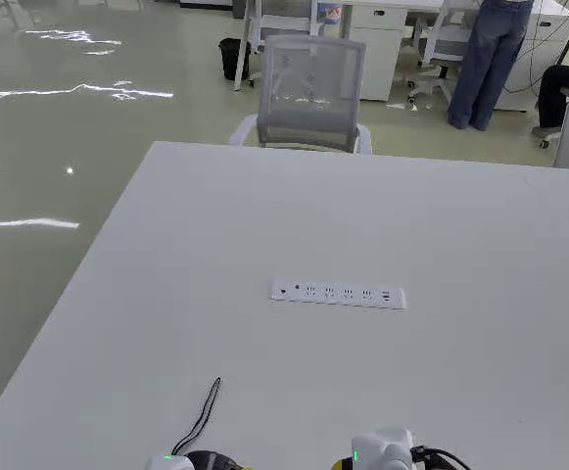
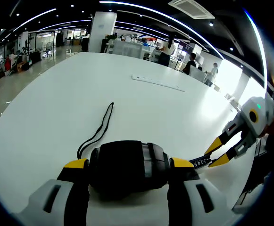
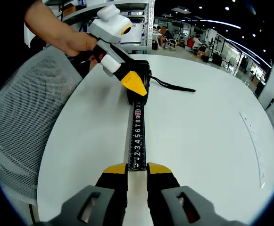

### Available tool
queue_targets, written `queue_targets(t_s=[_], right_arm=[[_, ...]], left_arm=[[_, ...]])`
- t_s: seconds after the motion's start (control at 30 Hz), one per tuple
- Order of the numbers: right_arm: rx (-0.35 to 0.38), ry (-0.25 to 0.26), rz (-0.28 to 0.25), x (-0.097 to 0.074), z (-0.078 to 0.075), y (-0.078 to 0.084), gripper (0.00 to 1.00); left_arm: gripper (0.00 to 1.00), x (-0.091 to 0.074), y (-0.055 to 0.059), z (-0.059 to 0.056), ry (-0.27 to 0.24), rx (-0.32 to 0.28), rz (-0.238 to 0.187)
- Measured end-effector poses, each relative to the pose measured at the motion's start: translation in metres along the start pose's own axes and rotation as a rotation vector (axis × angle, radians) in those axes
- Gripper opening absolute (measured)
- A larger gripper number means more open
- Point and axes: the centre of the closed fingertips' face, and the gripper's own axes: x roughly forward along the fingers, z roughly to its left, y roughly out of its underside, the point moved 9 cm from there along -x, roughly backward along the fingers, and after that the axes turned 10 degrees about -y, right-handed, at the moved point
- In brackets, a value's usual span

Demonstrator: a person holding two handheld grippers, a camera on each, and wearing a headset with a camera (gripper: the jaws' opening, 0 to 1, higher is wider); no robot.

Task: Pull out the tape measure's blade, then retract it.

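Yellow-tipped left gripper [image 2: 128, 163] clamps the black tape measure [image 2: 125, 153], while right gripper [image 3: 137, 168] pinches its blade [image 3: 137, 134] end.

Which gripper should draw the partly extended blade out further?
Right. The right gripper pinches the tip of the dark numbered blade in its fingers; the left gripper clamps the black tape measure case, anchoring it.
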Motion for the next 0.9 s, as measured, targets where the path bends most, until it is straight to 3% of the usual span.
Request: queue_targets(t_s=[0.9], right_arm=[[-0.003,-0.006,-0.007,0.0055,-0.0012,-0.0089,0.14]], left_arm=[[0.65,0.0003,-0.0003,0.0022,0.011,-0.010,0.000]])
